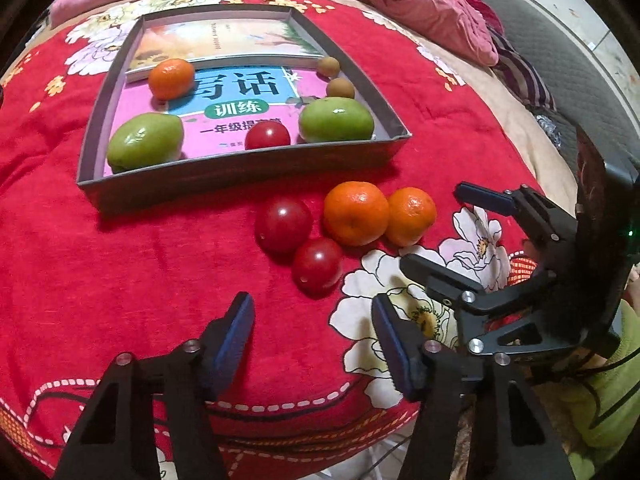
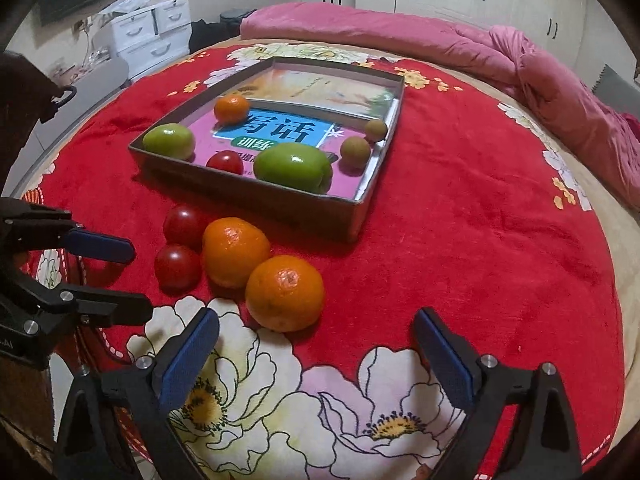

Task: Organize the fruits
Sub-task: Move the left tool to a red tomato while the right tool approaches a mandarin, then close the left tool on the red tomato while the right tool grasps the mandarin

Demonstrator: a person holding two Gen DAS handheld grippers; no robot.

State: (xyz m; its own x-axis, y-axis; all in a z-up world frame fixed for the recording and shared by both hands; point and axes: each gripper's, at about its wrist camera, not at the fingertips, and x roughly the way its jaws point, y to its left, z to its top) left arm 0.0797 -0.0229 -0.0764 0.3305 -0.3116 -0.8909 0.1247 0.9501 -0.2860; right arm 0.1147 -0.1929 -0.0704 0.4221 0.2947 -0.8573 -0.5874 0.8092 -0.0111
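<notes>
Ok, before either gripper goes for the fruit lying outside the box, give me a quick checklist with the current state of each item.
1. Left gripper empty, nothing between its pads: ok.
2. Right gripper open and empty: ok.
3. Nearest orange unobstructed ahead of the right gripper: ok.
4. Nearest tomato ahead of the left gripper: ok, but it touches the other tomato.
5. Free space in the box: ok.
6. The two grippers apart from each other: ok.
</notes>
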